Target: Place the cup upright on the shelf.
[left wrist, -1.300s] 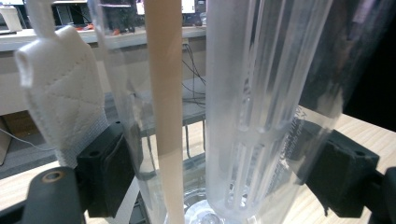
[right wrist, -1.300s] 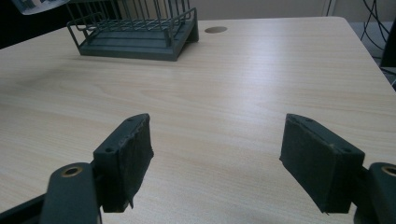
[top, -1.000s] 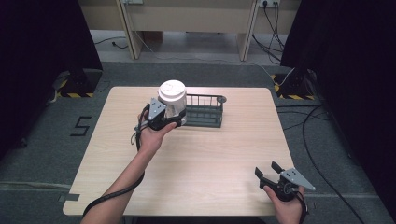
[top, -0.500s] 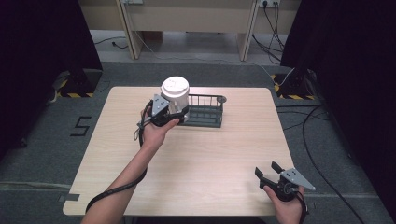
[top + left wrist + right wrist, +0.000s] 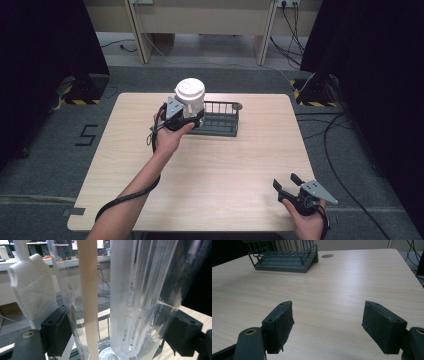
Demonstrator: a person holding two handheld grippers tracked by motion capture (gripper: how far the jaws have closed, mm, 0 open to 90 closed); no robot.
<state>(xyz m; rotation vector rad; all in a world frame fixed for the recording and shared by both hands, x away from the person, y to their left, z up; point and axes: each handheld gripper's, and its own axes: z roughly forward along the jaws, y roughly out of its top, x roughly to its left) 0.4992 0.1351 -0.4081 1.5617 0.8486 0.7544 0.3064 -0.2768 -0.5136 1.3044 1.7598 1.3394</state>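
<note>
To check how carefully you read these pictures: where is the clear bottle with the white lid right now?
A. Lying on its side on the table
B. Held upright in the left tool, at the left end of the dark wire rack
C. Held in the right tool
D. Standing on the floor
B: the left tool grips the upright bottle at the rack's left end, while the right tool is open and holds nothing.

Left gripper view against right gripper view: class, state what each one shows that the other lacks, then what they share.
The left gripper view has the left claw clamped on a clear ribbed container, with a beige stick and a white quilted piece seen close up. The right gripper view has the right claw open over bare wood. Both show the wooden table and the dark wire rack.
</note>
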